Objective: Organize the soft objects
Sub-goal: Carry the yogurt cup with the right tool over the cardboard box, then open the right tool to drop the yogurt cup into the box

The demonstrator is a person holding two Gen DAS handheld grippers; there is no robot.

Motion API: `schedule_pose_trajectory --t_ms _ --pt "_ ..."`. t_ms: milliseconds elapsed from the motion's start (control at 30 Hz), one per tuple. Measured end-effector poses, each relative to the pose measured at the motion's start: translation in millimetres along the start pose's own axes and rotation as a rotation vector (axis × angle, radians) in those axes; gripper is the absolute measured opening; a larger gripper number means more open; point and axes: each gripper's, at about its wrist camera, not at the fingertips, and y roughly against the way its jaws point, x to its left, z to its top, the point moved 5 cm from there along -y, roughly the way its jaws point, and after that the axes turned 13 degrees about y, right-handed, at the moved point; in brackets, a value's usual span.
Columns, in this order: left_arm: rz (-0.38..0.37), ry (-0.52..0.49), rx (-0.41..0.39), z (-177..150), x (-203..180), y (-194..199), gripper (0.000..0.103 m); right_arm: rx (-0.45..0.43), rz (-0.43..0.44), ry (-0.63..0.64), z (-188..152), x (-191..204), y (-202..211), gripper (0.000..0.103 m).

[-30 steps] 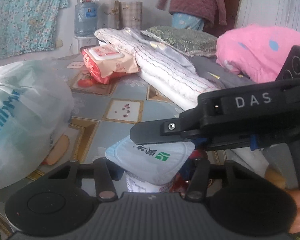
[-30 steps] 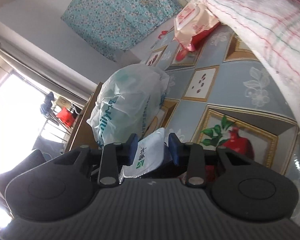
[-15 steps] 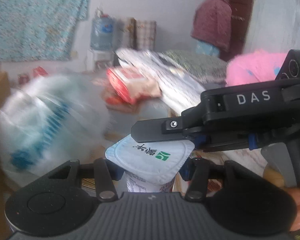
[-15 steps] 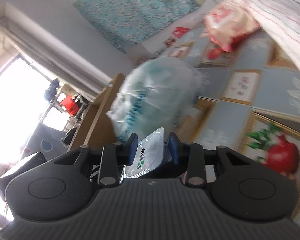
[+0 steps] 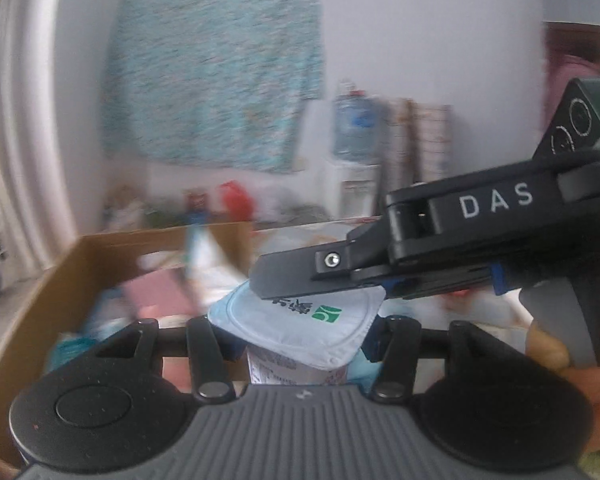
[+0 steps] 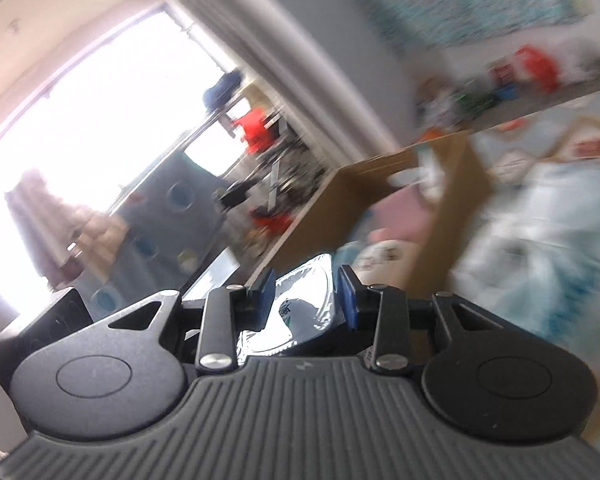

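A: How many yogurt cups (image 5: 300, 328) are there?
B: One, with a foil lid.
A: Cardboard boxes (image 5: 40, 304)?
B: One, open; its contents are too blurred to count.
A: Grippers?
B: Two: the left gripper (image 5: 300, 340) and the right gripper (image 6: 305, 300).
A: Water jugs (image 5: 356, 128)?
B: One, by the far wall.

Lived-in home room — floral teal cloth (image 5: 216, 76) hung on the pale wall upper centre, water dispenser bottle (image 5: 356, 124) right of it, open cardboard box (image 5: 52, 292) lower left, bright curtained window (image 6: 100, 120) — upper left.
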Motion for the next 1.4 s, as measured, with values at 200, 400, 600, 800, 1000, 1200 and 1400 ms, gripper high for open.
schedule_pose_trajectory --t_ms 200,400,600,800,1000,1200,1400 --pt "0.143 0.085 0.099 12.5 84.4 -11.2 0.053 0.183 0.100 0.009 15.0 19.5 -106.1 0.033" --pt "0.193 0.232 0.301 5.2 154.0 -45.4 0.052 0.369 0.128 -0.040 -1.1 16.3 -189.0 0.035" --pt "0.242 0.245 0.403 -17.9 186.1 -64.5 0.052 0.462 0.107 -0.059 -17.0 2.7 -233.1 0.035" --pt "0.249 0.274 0.502 -36.1 196.4 -68.9 0.053 0.527 0.083 -0.083 -27.5 -2.5 -256.2 0.036" --pt "0.252 0.285 0.470 -26.1 188.8 -56.6 0.088 0.542 0.064 -0.076 -30.0 1.6 -253.6 0.054" --pt "0.251 0.246 0.436 -17.8 175.9 -36.8 0.090 0.486 0.071 -0.078 -20.4 5.2 -238.7 0.063" --pt "0.233 0.255 0.335 -7.2 164.2 -3.7 0.090 0.347 0.118 -0.088 1.2 14.6 -193.1 0.069"
